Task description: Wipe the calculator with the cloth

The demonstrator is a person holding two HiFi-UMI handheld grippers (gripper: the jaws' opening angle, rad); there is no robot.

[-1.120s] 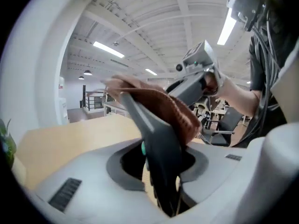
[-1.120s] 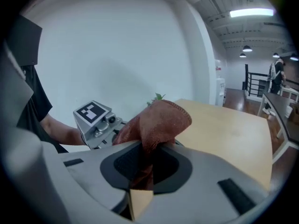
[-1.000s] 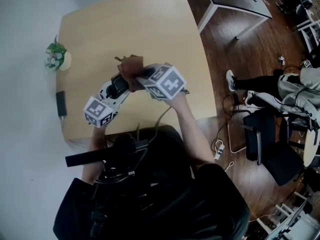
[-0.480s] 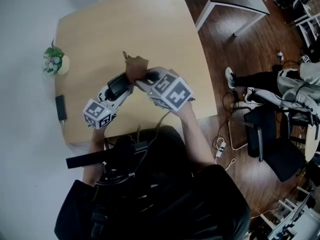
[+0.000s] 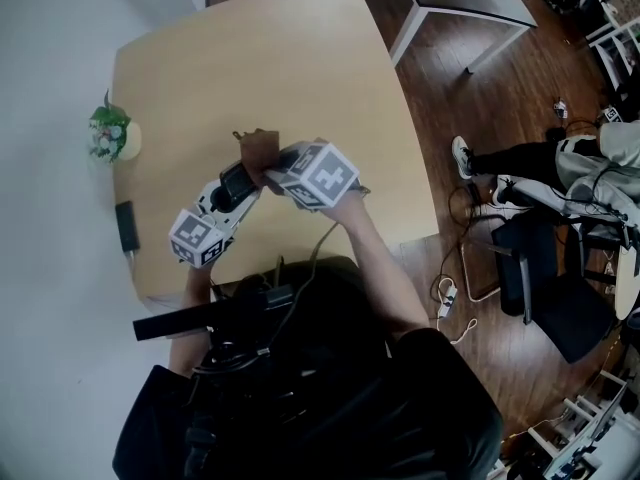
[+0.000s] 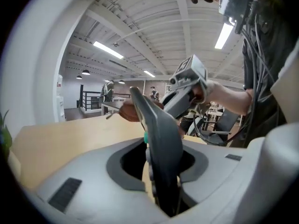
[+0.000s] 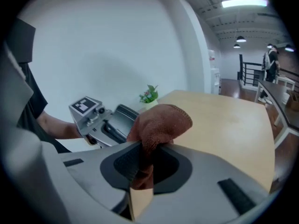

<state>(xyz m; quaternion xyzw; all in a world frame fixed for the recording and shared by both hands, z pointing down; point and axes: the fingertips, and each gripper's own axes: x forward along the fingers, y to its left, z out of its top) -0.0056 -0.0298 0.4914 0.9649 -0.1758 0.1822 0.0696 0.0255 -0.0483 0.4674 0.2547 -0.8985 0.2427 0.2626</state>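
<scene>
While my left hand-held gripper (image 5: 240,179) is clamped on the calculator (image 5: 232,183), gripping it edge-on between the jaws, my right hand-held gripper (image 5: 272,163) is clenched on the brown cloth (image 5: 258,146). I hold both above the light wood worktop (image 5: 290,58), over its near half. The cloth wad meets the calculator's far end, at about 1 o'clock from it in the head view. In the left gripper view the calculator (image 6: 159,134) rises tilted out of the jaws, with the cloth (image 6: 127,112) at 11 o'clock by its tip. In the right gripper view the cloth (image 7: 161,122) bulges out of the jaws, with the calculator (image 7: 122,119) just at its 9 o'clock. A small potted plant (image 5: 110,133) sits at 9 o'clock near the worktop's left edge. A flat black item (image 5: 126,226) lies at 8 o'clock, well apart.
</scene>
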